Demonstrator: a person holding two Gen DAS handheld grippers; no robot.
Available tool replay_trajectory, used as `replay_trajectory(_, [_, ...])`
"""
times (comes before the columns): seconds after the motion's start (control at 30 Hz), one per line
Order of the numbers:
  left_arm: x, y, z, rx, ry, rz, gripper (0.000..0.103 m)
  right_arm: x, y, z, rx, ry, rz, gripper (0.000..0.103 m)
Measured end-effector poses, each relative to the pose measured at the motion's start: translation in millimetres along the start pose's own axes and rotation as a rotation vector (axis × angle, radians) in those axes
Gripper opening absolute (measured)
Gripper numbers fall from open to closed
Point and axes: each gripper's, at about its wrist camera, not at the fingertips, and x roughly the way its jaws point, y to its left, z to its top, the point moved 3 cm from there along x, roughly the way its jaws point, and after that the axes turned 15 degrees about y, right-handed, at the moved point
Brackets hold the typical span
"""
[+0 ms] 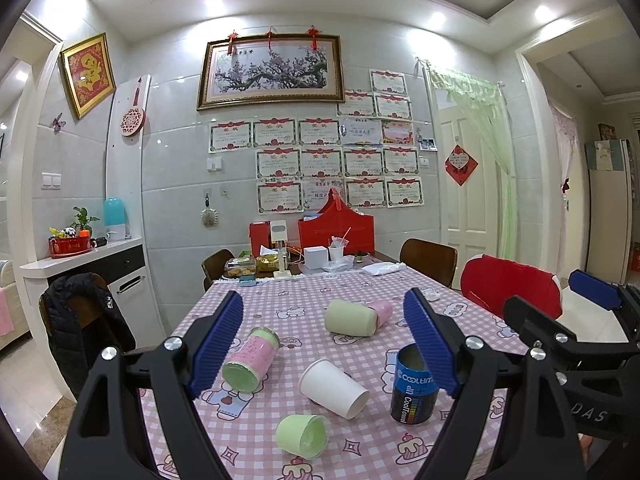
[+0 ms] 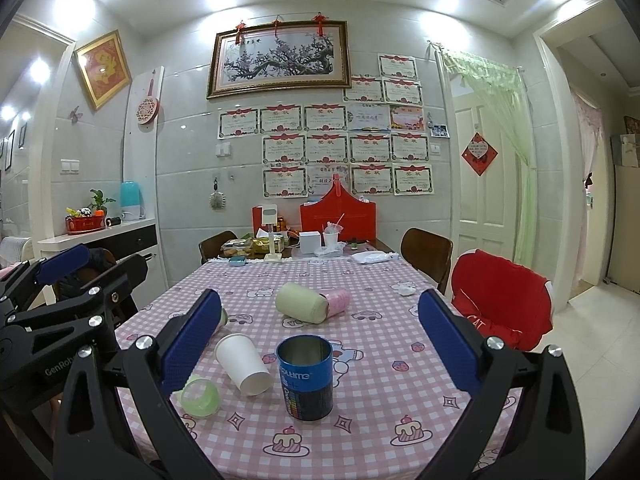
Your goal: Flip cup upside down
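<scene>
A blue-and-black tin cup (image 1: 414,386) stands upright, mouth up, on the pink checked tablecloth (image 1: 360,452); it also shows in the right wrist view (image 2: 306,376). A white paper cup (image 1: 334,388) (image 2: 243,364) lies on its side beside it. A small green cup (image 1: 302,436) (image 2: 200,396), a pink-and-green cup (image 1: 250,360) and a pale green cup (image 1: 352,317) (image 2: 302,303) also lie on their sides. My left gripper (image 1: 330,344) is open and empty above the table. My right gripper (image 2: 320,344) is open and empty, with the tin cup between its fingers' lines.
A small pink cup (image 2: 338,300) lies behind the pale green one. Boxes, a red bag (image 1: 336,230) and food containers crowd the table's far end. A red-cushioned chair (image 2: 500,300) stands at the right, a chair with a black jacket (image 1: 80,320) at the left.
</scene>
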Motion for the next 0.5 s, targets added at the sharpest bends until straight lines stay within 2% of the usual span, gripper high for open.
replay_trajectory(0.5, [0.4, -0.1, -0.6, 0.000, 0.000, 0.001, 0.081, 0.1, 0.1, -0.3, 0.000, 0.001, 0.001, 0.095])
